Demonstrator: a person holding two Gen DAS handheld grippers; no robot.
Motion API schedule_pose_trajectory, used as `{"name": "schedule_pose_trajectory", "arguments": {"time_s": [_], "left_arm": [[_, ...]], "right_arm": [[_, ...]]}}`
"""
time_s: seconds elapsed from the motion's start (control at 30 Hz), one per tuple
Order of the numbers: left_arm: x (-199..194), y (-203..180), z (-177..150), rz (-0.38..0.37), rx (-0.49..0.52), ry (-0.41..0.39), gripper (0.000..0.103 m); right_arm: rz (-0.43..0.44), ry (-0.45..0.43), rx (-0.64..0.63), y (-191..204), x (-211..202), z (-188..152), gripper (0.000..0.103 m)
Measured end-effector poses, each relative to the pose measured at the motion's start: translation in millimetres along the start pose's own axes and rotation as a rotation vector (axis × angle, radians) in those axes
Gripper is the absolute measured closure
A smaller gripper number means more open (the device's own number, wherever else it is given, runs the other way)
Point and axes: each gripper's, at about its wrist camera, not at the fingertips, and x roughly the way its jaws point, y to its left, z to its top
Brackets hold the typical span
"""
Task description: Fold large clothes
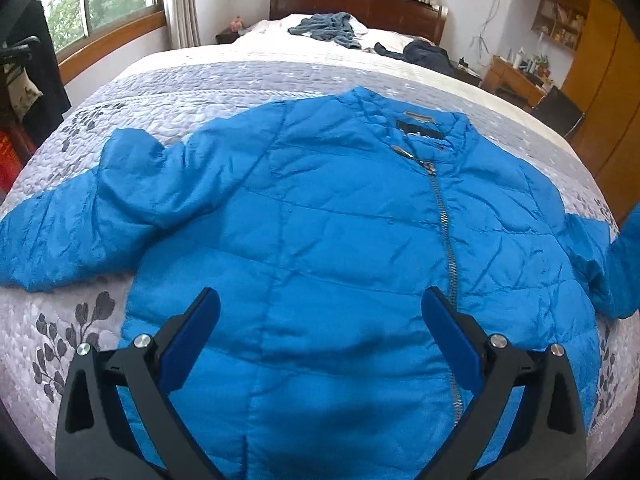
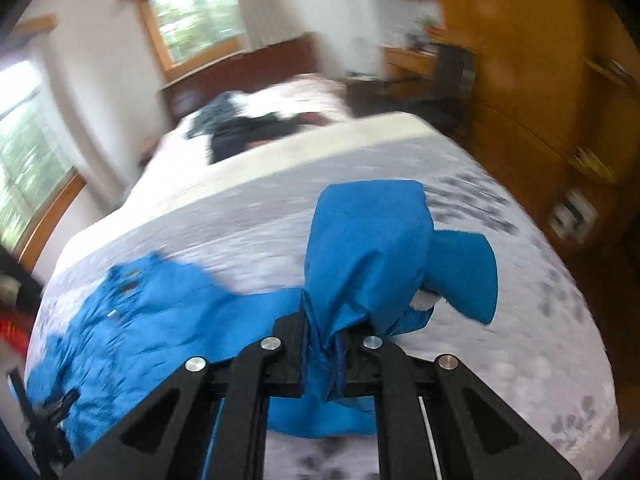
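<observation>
One blue jacket (image 1: 320, 216) lies front-up on the quilted bed (image 1: 200, 92) — collar toward the headboard, hem nearest, zipper (image 1: 446, 232) along its long axis. Left gripper (image 1: 320, 312): fingers spread, empty. Right gripper (image 2: 324, 344): pinched on the jacket's raised sleeve (image 2: 368, 248).

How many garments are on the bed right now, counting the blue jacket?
3. The blue jacket lies spread at the near end, one sleeve clamped in the right gripper. A grey-blue garment and a dark garment lie near the headboard. More could be hidden.
</observation>
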Motion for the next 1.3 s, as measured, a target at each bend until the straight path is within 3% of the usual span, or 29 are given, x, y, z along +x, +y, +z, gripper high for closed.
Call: {"name": "schedule_pose_trajectory", "arguments": {"time_s": [0.23,0.37,0.63,0.7,0.77,0.83,0.9,0.97,1.07,1.17,1.3], "left_arm": [[-2,12,2,0.004,-0.006,-0.007,0.003],[-5,21,3,0.005,-0.017,-0.016,0.003],[-2,36,7,0.011,-0.056,-0.005,0.003],[-2,39,7,0.009,-0.071,-0.002,0.003],[-1,40,9,0.005,-0.079,0.003,0.003],[0,41,10,0.002,-0.081,0.008,0.003],[0,41,11,-0.008,-0.088,0.013,0.003],[0,39,13,-0.023,-0.096,0.019,0.003],[-1,26,15,-0.057,-0.086,0.025,0.003],[-1,1,18,-0.081,-0.042,0.031,0.003],[15,-59,21,-0.189,0.065,0.11,0.003]], "right_arm": [[0.167,0.041,-0.233,132,29,-17,0.094],[0.239,0.092,-0.362,199,48,-47,0.094],[0.271,0.229,-0.499,271,95,-111,0.094],[0.273,0.254,-0.536,281,102,-125,0.089],[0.279,0.272,-0.575,286,100,-135,0.08],[0.298,0.284,-0.61,290,94,-143,0.05],[0.345,0.278,-0.636,291,77,-148,0.041],[0.414,0.281,-0.623,281,57,-145,0.04],[0.418,0.239,-0.56,253,32,-128,0.04],[0.31,0.144,-0.451,211,16,-99,0.039],[0.169,0.065,-0.296,152,15,-67,0.037]]}}
